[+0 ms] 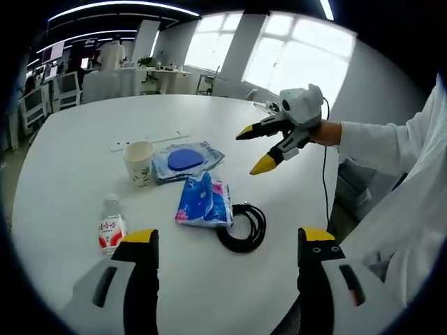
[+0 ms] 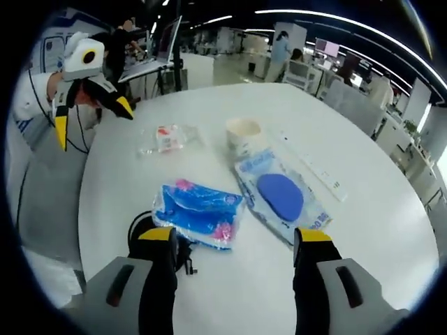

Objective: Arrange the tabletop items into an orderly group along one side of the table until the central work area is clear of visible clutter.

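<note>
Hovering above the white table (image 1: 70,160), the left gripper (image 1: 227,241) and right gripper (image 2: 234,241) both stood released, empty. Gathering looked not yet begun; next would be a reach for one item. Clustered mid-table lay one paper cup (image 1: 139,161), one water bottle (image 1: 110,227), two blue packets (image 1: 204,201) (image 1: 187,160), one black cable coil (image 1: 244,228), and one white power strip (image 1: 149,142).

My surface (image 1: 84,139) looks smooth, matt white. The cup (image 1: 139,162) reads as paper; the bottle (image 1: 111,227) at seven o'clock is clear plastic. Both blue packets (image 1: 204,201) are glossy, crinkled film. The black cable coil (image 1: 244,227) looks rubbery, slightly shiny.
</note>
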The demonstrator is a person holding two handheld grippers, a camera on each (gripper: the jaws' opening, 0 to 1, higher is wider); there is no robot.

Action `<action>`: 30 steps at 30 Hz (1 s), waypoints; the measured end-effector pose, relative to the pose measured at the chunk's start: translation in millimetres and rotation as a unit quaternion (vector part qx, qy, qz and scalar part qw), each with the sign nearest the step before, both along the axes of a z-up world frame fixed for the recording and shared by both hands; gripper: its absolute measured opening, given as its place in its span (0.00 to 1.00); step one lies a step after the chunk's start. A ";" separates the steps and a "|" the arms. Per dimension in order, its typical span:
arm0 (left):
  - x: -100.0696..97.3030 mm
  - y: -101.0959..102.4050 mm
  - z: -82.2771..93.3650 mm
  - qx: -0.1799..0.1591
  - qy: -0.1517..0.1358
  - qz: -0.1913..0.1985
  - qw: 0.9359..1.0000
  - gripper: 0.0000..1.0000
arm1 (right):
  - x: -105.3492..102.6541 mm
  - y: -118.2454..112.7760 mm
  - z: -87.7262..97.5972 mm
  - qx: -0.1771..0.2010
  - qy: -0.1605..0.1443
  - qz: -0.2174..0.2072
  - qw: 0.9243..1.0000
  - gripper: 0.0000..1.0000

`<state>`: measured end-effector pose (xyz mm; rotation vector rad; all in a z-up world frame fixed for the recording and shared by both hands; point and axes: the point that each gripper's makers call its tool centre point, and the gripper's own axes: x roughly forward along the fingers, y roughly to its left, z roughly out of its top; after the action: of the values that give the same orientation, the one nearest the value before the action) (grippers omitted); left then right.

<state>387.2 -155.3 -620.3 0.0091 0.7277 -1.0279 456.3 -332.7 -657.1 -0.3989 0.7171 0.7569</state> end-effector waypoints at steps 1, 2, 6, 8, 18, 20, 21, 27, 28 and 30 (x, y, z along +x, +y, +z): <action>0.6 -2.1 -1.2 0.000 0.001 0.003 1.000 0.83 | 0.6 -0.7 -1.4 0.003 0.001 -0.003 1.000 0.66; 0.8 -3.9 -1.6 -0.001 0.002 0.004 1.000 0.84 | 0.8 -1.3 -2.6 0.004 0.002 -0.004 1.000 0.66; 2.9 -11.9 -5.8 -0.002 0.005 0.008 1.000 0.84 | 1.5 -3.5 -8.6 0.007 0.007 -0.007 1.000 0.66; 4.0 -16.1 -8.7 -0.001 0.008 0.011 1.000 0.84 | 1.2 -4.5 -10.9 0.008 0.009 -0.007 1.000 0.66; 13.3 -29.1 -29.1 0.003 0.032 0.043 0.999 0.85 | 5.8 -5.0 -22.1 0.018 0.016 -0.010 1.000 0.64; 15.9 -32.2 -33.3 0.004 0.035 0.055 0.998 0.85 | 7.1 -3.4 -25.3 0.021 0.017 -0.008 1.000 0.64; 16.8 -31.1 -37.6 0.012 0.041 0.062 0.997 0.84 | 7.7 -2.8 -26.7 0.022 0.018 -0.008 1.000 0.63; 22.8 -39.4 -53.0 0.008 0.060 0.091 0.994 0.85 | 10.4 1.3 -36.8 0.028 0.026 -0.005 0.999 0.63; 23.7 -39.5 -57.6 0.014 0.063 0.097 0.993 0.85 | 11.4 1.9 -39.2 0.031 0.027 -0.006 0.999 0.63; 25.6 -40.9 -62.3 0.016 0.067 0.106 0.992 0.85 | 11.5 2.2 -43.7 0.029 0.031 -0.006 0.999 0.62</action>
<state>412.9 -196.2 -682.5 -0.1093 0.8483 -0.8187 467.8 -330.5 -700.8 -0.3189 0.7539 0.7804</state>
